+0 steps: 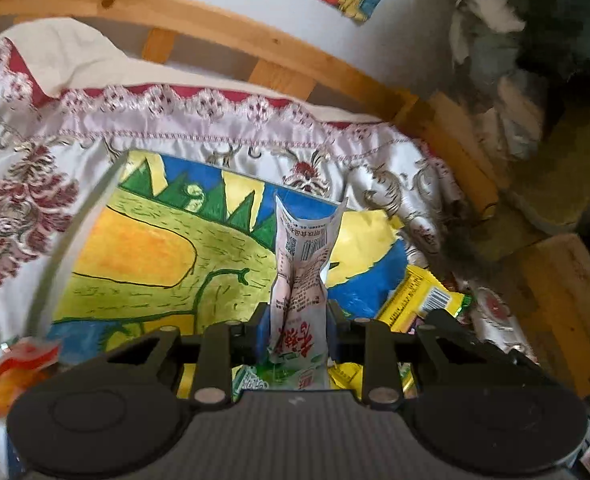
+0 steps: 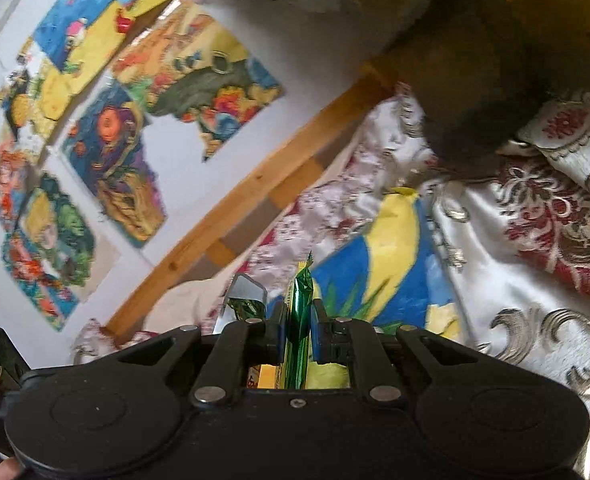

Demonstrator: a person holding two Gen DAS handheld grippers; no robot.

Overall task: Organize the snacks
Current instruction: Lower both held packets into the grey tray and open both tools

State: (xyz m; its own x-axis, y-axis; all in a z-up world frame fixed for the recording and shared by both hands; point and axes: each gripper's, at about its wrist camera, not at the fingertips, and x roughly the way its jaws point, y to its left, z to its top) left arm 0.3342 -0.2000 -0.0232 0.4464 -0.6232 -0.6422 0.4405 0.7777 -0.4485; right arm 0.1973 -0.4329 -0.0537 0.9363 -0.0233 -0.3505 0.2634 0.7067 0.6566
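Observation:
My left gripper (image 1: 298,320) is shut on a pink and white snack packet (image 1: 303,264) that stands upright between its blue pads, its barcode side facing me. Below it lies a bright painted sheet (image 1: 155,248) inside a clear-walled tray (image 1: 59,256). More packets lie around: a yellow one (image 1: 423,300) at the right and an orange one (image 1: 19,368) at the lower left. In the right wrist view my right gripper (image 2: 298,320) is shut on a thin green and yellow foil packet (image 2: 301,312), held on edge above the cloth.
A floral white and red cloth (image 2: 535,280) covers the surface. A wooden rail (image 1: 223,28) runs behind it, against a white wall with colourful pictures (image 2: 107,132). A dark fuzzy sleeve (image 2: 455,80) hangs at the upper right. A shiny clear tray corner (image 2: 247,292) stands left of the right gripper.

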